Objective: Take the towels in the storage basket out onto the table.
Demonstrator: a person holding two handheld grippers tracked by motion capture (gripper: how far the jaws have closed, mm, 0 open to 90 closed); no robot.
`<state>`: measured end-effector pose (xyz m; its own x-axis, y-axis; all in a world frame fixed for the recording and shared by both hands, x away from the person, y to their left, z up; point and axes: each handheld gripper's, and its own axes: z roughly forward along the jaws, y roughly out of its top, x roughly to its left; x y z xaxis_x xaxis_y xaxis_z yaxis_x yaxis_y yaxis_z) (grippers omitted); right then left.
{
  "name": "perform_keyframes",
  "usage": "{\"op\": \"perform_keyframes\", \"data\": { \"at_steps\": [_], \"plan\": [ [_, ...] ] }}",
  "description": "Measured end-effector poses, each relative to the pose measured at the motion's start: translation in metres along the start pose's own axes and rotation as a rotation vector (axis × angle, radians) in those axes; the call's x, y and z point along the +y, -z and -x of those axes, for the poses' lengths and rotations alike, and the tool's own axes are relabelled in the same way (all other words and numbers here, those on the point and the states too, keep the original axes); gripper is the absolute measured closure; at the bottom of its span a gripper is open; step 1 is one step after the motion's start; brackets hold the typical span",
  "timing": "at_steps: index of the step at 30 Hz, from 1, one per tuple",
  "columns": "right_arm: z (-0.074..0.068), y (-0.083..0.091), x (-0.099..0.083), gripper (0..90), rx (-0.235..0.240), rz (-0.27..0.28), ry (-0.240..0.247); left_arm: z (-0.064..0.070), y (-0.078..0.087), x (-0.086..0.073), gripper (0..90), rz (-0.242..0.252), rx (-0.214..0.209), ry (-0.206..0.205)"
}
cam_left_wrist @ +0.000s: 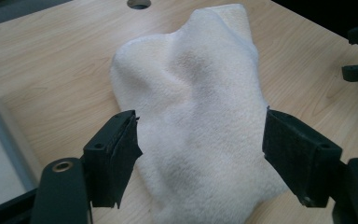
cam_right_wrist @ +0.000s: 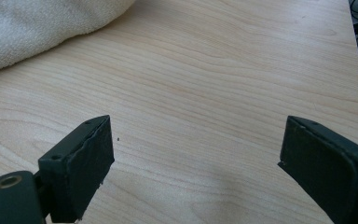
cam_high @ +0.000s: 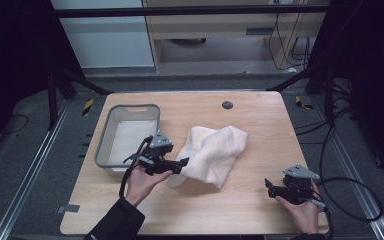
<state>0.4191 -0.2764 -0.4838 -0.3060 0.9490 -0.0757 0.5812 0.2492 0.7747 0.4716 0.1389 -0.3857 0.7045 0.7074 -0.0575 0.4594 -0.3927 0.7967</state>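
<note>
A crumpled white towel (cam_high: 212,152) lies near the middle of the wooden table (cam_high: 260,120). My left gripper (cam_high: 182,164) is at the towel's near-left end, open. In the left gripper view its jaws stand wide on either side of the towel (cam_left_wrist: 196,107), just above it, holding nothing. My right gripper (cam_high: 268,186) is near the table's front right, open over bare wood, well apart from the towel. The right gripper view has the towel's edge (cam_right_wrist: 42,25) at the top left and wood between the spread jaws.
A grey plastic bin (cam_high: 111,125) with a white bottom stands at the table's left, just beyond my left hand. A round grommet hole (cam_high: 227,105) sits near the far edge. Cables (cam_high: 350,185) trail off the right side.
</note>
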Motion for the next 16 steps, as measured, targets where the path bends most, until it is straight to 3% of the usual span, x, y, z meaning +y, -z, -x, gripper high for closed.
{"op": "perform_keyframes", "data": {
  "at_steps": [10, 16],
  "plan": [
    [-0.001, 0.000, -0.001, 9.5, -0.002, -0.004, 0.006, -0.013, 0.035, -0.031, 28.1, 0.072, 0.067, 0.042],
    [-0.001, 0.001, -0.001, 9.5, -0.002, 0.000, 0.000, -0.021, 0.056, -0.060, 32.9, 0.074, 0.093, 0.085]
  ]
}}
